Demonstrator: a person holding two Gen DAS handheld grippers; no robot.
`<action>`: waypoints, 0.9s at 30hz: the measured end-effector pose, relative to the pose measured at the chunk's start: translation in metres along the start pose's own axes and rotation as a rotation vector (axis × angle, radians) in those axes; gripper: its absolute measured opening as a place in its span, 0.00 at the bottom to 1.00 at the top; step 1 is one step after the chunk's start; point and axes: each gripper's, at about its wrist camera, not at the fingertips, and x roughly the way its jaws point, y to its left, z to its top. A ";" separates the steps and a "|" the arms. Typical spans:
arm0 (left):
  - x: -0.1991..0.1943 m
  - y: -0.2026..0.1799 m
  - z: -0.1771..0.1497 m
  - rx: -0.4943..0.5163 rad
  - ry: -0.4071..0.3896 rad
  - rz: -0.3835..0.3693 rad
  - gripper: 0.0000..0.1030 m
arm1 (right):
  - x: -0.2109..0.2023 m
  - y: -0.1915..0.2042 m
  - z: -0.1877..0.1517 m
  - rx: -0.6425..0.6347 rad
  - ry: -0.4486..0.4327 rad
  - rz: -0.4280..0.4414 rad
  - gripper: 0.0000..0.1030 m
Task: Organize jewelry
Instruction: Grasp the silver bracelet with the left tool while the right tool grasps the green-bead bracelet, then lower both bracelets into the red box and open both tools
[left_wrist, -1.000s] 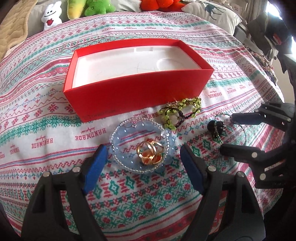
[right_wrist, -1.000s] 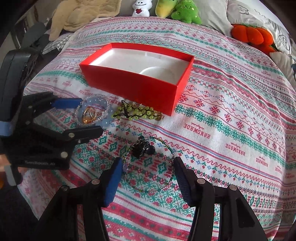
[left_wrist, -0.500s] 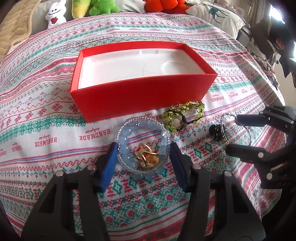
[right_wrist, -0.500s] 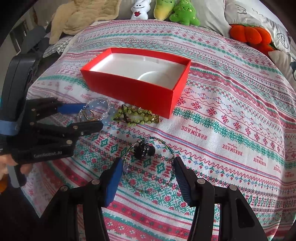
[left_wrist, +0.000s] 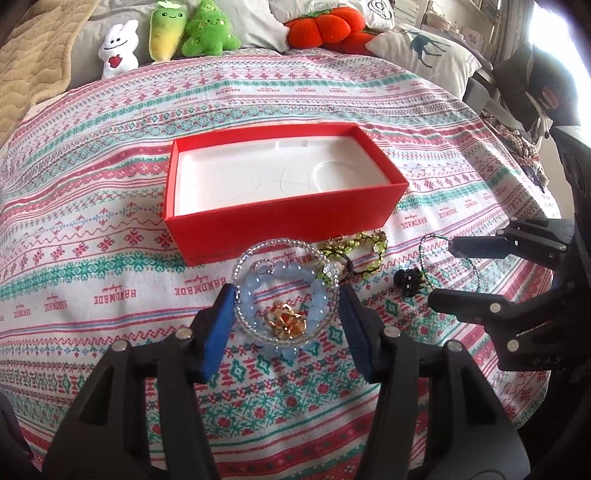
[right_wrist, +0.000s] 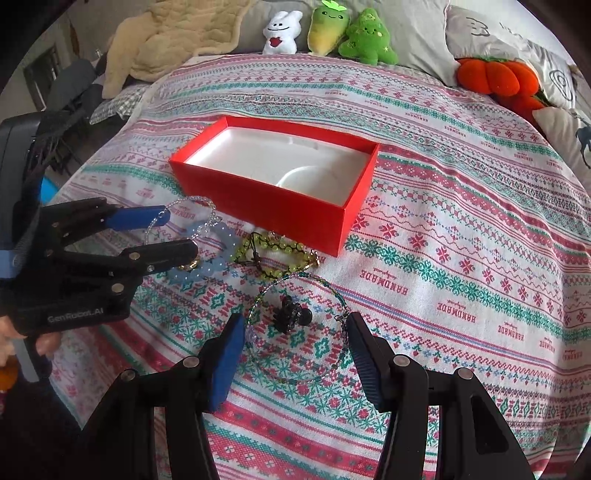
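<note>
A red box (left_wrist: 280, 206) with a white lining sits open on the patterned cloth; it also shows in the right wrist view (right_wrist: 273, 184). My left gripper (left_wrist: 284, 314) straddles a clear bead ring (left_wrist: 258, 258), a blue bead bracelet (left_wrist: 317, 295) and gold rings (left_wrist: 288, 319), its jaws close beside them. My right gripper (right_wrist: 295, 339) is open around a thin dark bead bracelet (right_wrist: 332, 369) and a black charm (right_wrist: 290, 315). A green bead bracelet (right_wrist: 275, 251) lies in front of the box.
Plush toys (right_wrist: 328, 29) and an orange plush pumpkin (right_wrist: 495, 77) line the far side. A beige blanket (right_wrist: 173, 40) lies at the far left. The cloth (right_wrist: 461, 236) stretches wide to the right of the box.
My left gripper has narrowed around the blue bracelet pile, which looks lifted toward the box. My right gripper has stayed open around the dark bracelet.
</note>
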 end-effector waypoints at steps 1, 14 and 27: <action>-0.003 -0.001 0.001 0.001 -0.005 -0.001 0.56 | -0.002 0.001 0.002 -0.003 -0.006 0.000 0.55; -0.018 0.007 0.042 0.005 -0.034 0.040 0.56 | -0.015 -0.005 0.050 0.010 -0.084 0.007 0.55; 0.011 0.014 0.070 0.076 -0.027 0.084 0.56 | 0.014 -0.023 0.095 0.002 -0.113 0.025 0.56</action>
